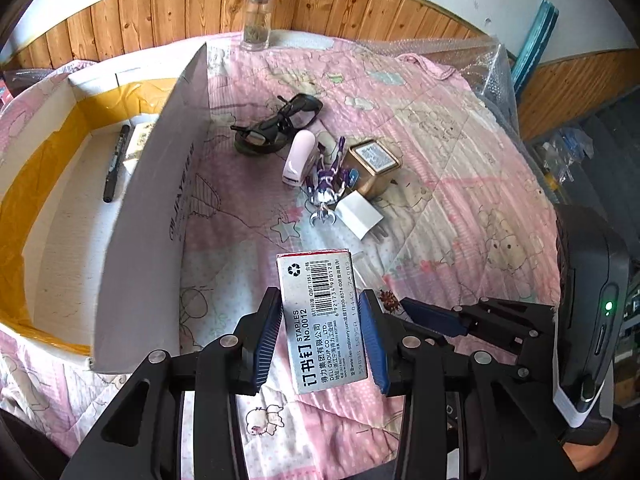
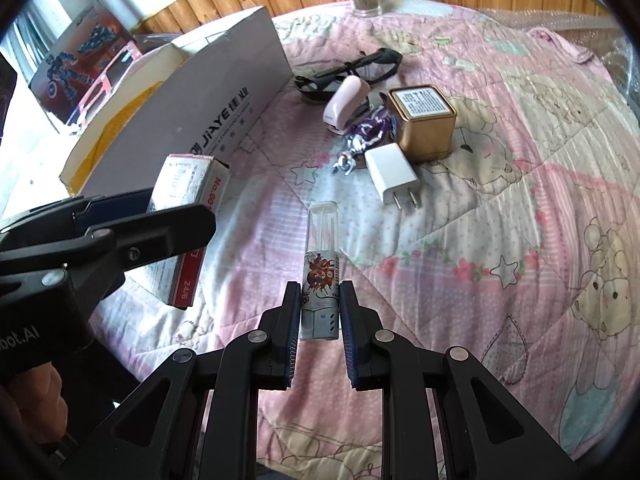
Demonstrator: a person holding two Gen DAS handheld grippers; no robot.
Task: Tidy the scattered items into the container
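Now, left gripper (image 1: 320,336): jaws clamped on staple box (image 1: 320,320), raised just right of the carton's (image 1: 160,184) near flap.
Right gripper (image 2: 320,320): closed on lighter (image 2: 322,280), above bare quilt (image 2: 500,240).
Far clutter: glasses (image 1: 280,124), stapler (image 1: 298,156), figurine (image 1: 330,180), tin (image 1: 374,166), charger (image 1: 360,216), bunched together.
Carton: pen (image 1: 116,162) inside.

Wood-panelled wall (image 1: 160,12) behind a bed with pink quilt (image 1: 460,160), daylit.

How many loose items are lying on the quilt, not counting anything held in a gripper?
5, clustered mid-quilt: the glasses farthest back, the pink stapler, the purple figure beside it, the gold tin, and the white charger nearest. Others may be hidden.
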